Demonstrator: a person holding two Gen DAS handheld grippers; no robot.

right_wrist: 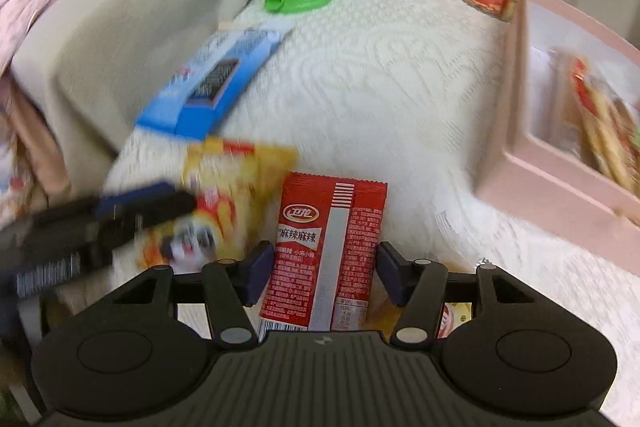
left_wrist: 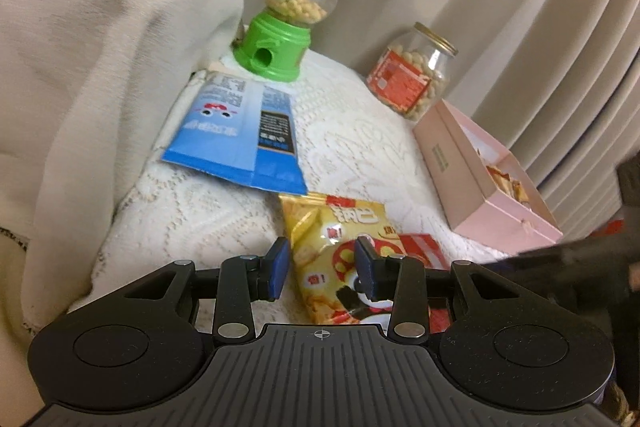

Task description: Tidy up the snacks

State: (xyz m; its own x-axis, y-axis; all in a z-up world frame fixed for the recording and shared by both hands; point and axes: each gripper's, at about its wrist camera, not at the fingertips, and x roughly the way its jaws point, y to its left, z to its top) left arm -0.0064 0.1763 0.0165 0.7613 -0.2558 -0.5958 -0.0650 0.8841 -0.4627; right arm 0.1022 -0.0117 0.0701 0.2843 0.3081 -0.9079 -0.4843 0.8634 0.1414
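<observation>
red packet [right_wrist: 326, 259]: flat, glossy foil with white print and a silver stripe, lying lower middle of the right wrist view on the cloth
right gripper [right_wrist: 325, 277]: jaws sitting open either side of the red packet, not pinching it
left gripper [left_wrist: 322, 267]: hanging open over the yellow chip bag [left_wrist: 340, 255], crinkly with a panda on it
cloth [right_wrist: 400, 75]: white, lacy, bumpy
pink box [left_wrist: 480, 179]: cardboard, lid off, snack packs lying inside
glass jar [left_wrist: 412, 75]: holding peanuts, upper right
green dispenser [left_wrist: 286, 27]: clear globe half full of yellow candy
blue bag [left_wrist: 240, 135]: flat, left of centre
</observation>
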